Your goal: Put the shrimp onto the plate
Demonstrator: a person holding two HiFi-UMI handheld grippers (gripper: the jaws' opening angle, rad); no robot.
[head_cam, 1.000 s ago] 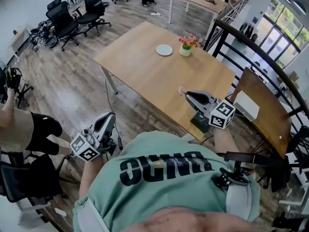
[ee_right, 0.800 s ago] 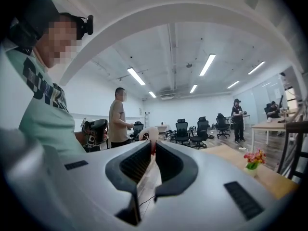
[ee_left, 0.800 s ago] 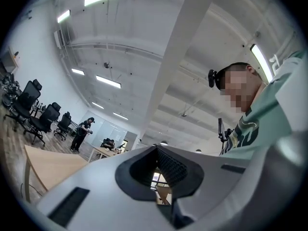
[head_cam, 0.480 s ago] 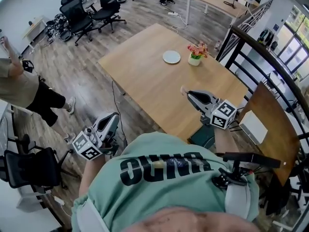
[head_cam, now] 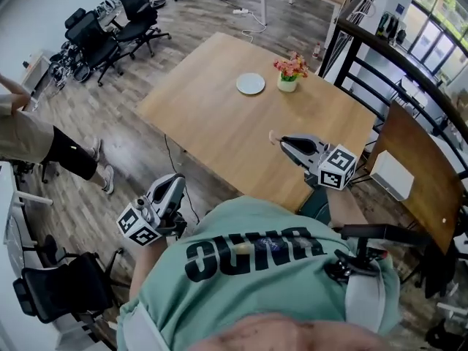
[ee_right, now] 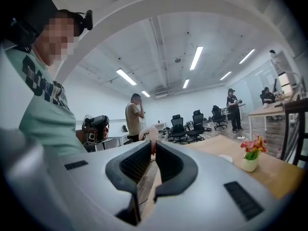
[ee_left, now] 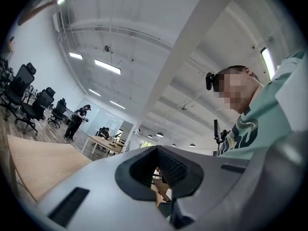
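Right gripper [head_cam: 281, 140] clamped on shrimp [head_cam: 273, 136], over near edge of table [head_cam: 212, 115]. Pickup done, by the look of it. Plate [head_cam: 250, 83] empty, well apart at 11 o'clock. Left gripper [head_cam: 174, 183] jaws together, empty, at 7 o'clock off table. Remaining: carry, release.

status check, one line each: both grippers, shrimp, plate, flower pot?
right gripper: shut on the shrimp
shrimp: pinched at the jaw tips, above the table
left gripper: shut, empty, off the table
plate: empty, on the table
flower pot: upright, beside the plate
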